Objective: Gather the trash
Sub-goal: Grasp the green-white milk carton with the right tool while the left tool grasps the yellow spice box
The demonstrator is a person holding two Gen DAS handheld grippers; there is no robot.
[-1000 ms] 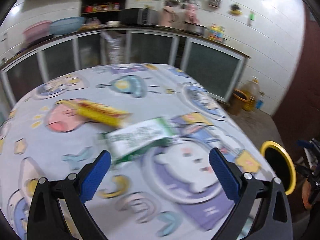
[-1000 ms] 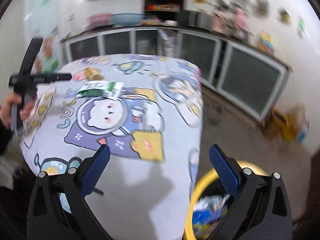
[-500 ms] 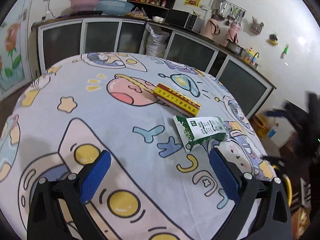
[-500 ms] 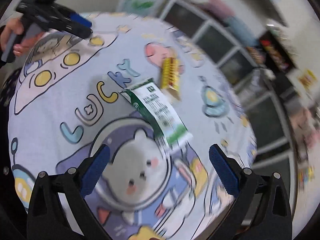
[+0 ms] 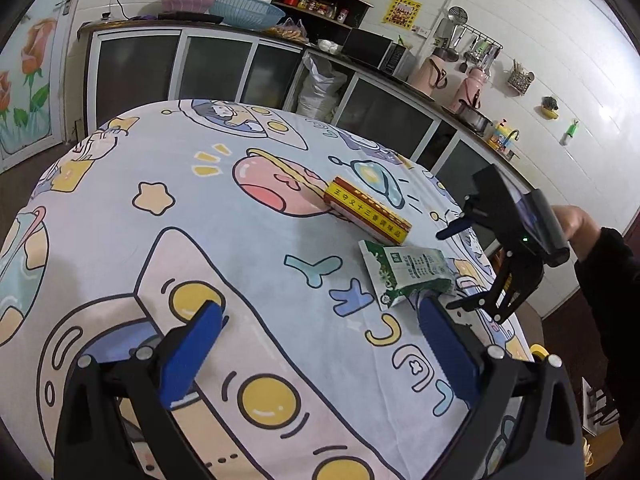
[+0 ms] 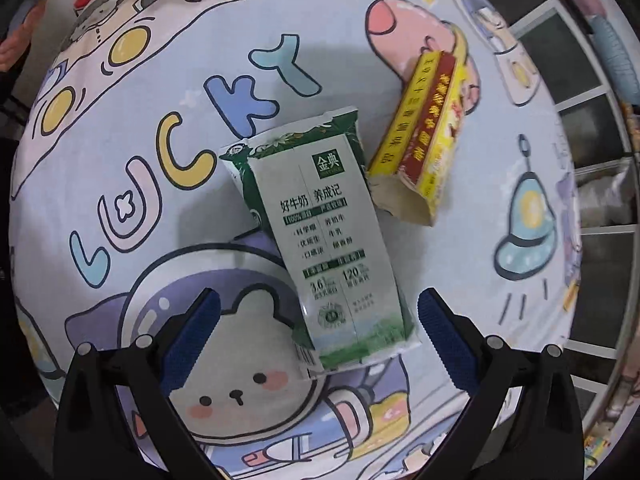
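A flattened green-and-white milk carton (image 6: 332,236) lies on the cartoon tablecloth (image 6: 120,128); it also shows in the left wrist view (image 5: 408,274). A yellow-and-red box (image 6: 424,140) lies touching it at the far side and shows in the left wrist view (image 5: 366,212). My right gripper (image 6: 316,336) is open, hovering just above the carton's near end, jaws either side of it. In the left wrist view the right gripper (image 5: 460,268) is seen at the carton. My left gripper (image 5: 316,350) is open and empty over the table's near part.
A yellow-rimmed bin (image 5: 538,350) peeks past the table's right edge. Kitchen cabinets (image 5: 224,68) and a counter with basins, jars and thermoses run along the far wall. The person's hand (image 5: 576,220) holds the right gripper.
My right gripper has swung from beside the bin over the table and come down close above the milk carton. My left gripper has pulled back toward the table's near side.
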